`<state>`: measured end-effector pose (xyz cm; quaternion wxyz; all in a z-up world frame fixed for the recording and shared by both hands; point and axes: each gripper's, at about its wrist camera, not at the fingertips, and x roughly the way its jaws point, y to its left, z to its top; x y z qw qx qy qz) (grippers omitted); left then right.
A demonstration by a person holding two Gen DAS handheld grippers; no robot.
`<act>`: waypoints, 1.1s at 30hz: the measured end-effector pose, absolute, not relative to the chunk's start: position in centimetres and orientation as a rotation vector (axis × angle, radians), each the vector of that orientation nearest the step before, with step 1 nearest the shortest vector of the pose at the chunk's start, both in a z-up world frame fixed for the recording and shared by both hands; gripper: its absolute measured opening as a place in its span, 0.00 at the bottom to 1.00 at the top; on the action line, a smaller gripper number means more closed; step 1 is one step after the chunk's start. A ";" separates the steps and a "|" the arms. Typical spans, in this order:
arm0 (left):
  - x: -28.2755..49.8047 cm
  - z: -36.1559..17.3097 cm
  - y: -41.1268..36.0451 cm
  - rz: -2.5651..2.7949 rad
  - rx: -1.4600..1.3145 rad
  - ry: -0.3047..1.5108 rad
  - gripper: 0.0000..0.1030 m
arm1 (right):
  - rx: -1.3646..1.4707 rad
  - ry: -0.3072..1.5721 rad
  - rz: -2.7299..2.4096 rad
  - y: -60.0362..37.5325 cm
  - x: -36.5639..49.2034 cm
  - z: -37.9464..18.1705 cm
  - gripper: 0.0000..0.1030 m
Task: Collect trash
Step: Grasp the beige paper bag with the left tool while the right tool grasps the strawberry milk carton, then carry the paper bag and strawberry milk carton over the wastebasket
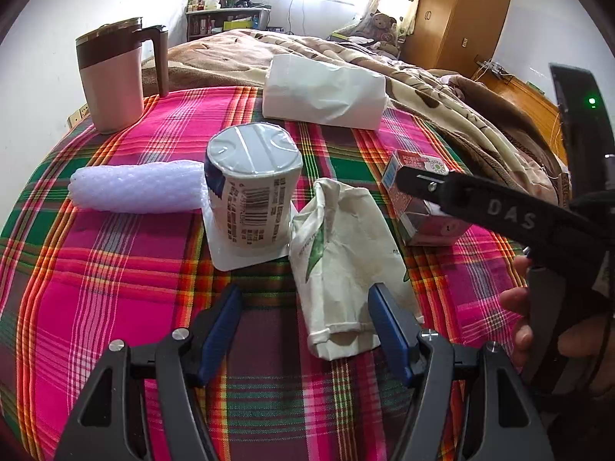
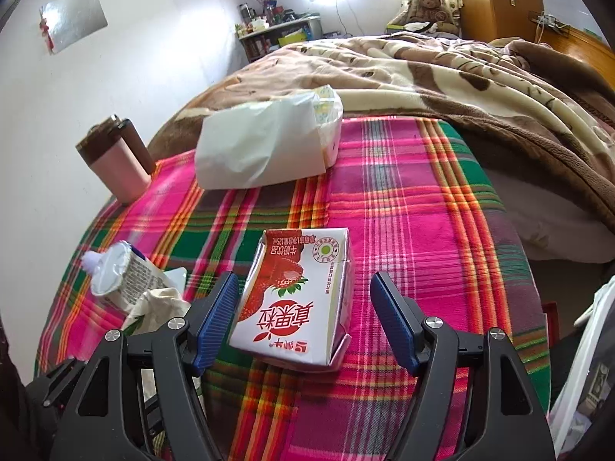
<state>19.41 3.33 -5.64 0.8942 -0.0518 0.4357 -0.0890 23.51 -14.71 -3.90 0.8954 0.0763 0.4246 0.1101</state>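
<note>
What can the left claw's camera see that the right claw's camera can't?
Only the left wrist view shows the whole bubble wrap roll and the person's hand.

Only the right wrist view shows the shiny sheet on the wall.

Both show the strawberry milk carton, the upside-down yogurt cup, the crumpled paper bag, the white bag, the pink mug and the plaid cloth.

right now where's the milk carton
In the right wrist view, the milk carton lies on the plaid cloth between the open right gripper fingers.
</note>
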 end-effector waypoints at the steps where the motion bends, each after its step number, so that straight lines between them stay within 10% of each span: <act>1: 19.4 -5.6 3.3 -0.184 -0.106 0.903 0.68 | 0.156 0.890 0.227 -14.7 23.6 -4.1 0.70; 10: 19.7 -5.6 3.0 -0.187 -0.110 0.903 0.67 | 0.124 0.895 0.151 -15.7 23.1 -4.2 0.70; 21: 19.9 -5.4 1.8 -0.227 -0.133 0.903 0.25 | 0.166 0.894 0.145 -16.6 22.8 -4.4 0.58; 33: 18.7 -4.2 1.3 -0.226 -0.135 0.858 0.19 | 0.185 0.859 0.136 -17.9 21.3 -3.7 0.58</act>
